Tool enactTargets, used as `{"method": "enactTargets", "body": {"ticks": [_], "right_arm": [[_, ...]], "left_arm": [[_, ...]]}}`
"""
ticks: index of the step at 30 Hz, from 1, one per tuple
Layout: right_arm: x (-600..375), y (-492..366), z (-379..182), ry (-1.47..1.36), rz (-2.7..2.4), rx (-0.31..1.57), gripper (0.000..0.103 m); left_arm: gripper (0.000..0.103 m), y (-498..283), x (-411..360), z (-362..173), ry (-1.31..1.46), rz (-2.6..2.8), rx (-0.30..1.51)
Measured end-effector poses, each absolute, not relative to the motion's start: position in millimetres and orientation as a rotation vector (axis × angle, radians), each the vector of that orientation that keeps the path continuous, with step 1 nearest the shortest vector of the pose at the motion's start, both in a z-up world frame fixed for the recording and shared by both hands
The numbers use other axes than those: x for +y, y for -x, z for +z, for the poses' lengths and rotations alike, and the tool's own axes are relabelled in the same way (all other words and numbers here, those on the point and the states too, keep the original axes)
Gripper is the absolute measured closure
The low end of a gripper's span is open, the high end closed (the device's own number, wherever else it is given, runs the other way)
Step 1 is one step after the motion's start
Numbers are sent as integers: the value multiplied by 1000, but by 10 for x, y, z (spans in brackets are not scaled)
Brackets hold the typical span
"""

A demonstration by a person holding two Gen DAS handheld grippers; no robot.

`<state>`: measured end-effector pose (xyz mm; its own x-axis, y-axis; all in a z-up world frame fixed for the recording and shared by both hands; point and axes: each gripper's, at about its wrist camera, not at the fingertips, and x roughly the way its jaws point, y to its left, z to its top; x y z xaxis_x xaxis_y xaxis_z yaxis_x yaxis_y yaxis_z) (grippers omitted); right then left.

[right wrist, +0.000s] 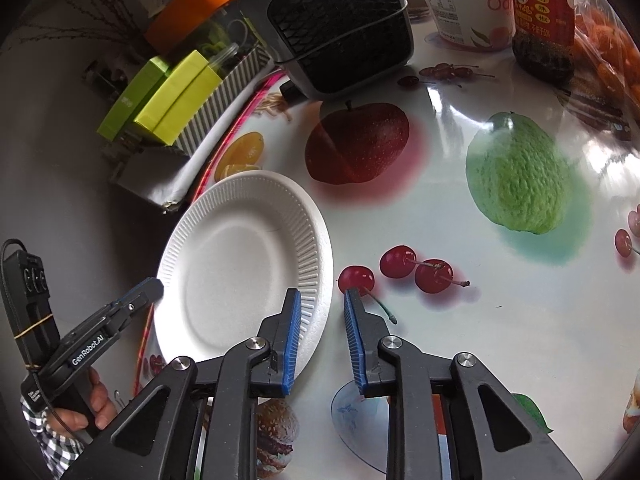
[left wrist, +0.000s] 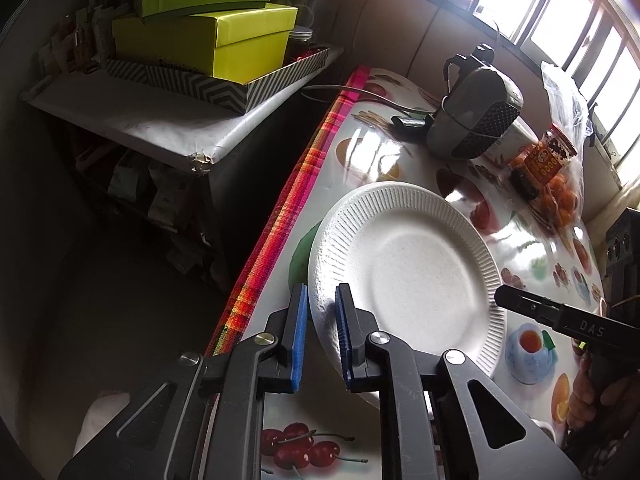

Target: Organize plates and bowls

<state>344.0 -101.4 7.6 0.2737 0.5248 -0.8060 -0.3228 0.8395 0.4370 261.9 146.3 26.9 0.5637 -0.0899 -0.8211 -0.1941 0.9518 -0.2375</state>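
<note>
Well, starting at the far left, one side shelf (left wrist: 132,120) carries one chevron-patterned tray (left wrist: 224,88) with two yellow-green boxes (left wrist: 240,40) in it, the flatter one stacked on top. Next to the shelf comes the bench (left wrist: 360,152), covered in a glossy cloth printed with fruit (cherries, an apple, a green guava among them).

One white ribbed plate (left wrist: 416,264) sits near the bench's left edge, and no bowl shows in either view. The left gripper (left wrist: 322,320) meets the plate at its near-left rim: its two blue-padded fingers (left wrist: 300,332) stand close together with the rim between them, closed on it. A hand (right wrist: 96,404) with a checked cuff holds that gripper's handle.

The right gripper (right wrist: 322,320) has taken the opposite, right side of the same plate. One of its two fingers lies over the ribbed rim and the other just outside the edge above the cloth, so they too are drawn in on the rim.

Further back and to the right stand one grey fan (left wrist: 476,120), one white tub (right wrist: 468,12), one red-labelled jar (left wrist: 548,156) and one clear bag (left wrist: 568,120) of small oranges, all well apart from the plate.
</note>
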Motion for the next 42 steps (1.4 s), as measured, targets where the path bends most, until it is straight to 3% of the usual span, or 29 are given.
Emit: {"method": "enactTargets", "body": {"ticks": [8, 42], "right_arm": [[-1015, -3438, 66, -204, 574, 1164, 89], [-1180, -3115, 378, -211, 563, 1121, 89]], "left_arm": [[90, -2628, 1445, 275, 307, 63, 974], [90, -2402, 1348, 480, 285, 30, 942]]}}
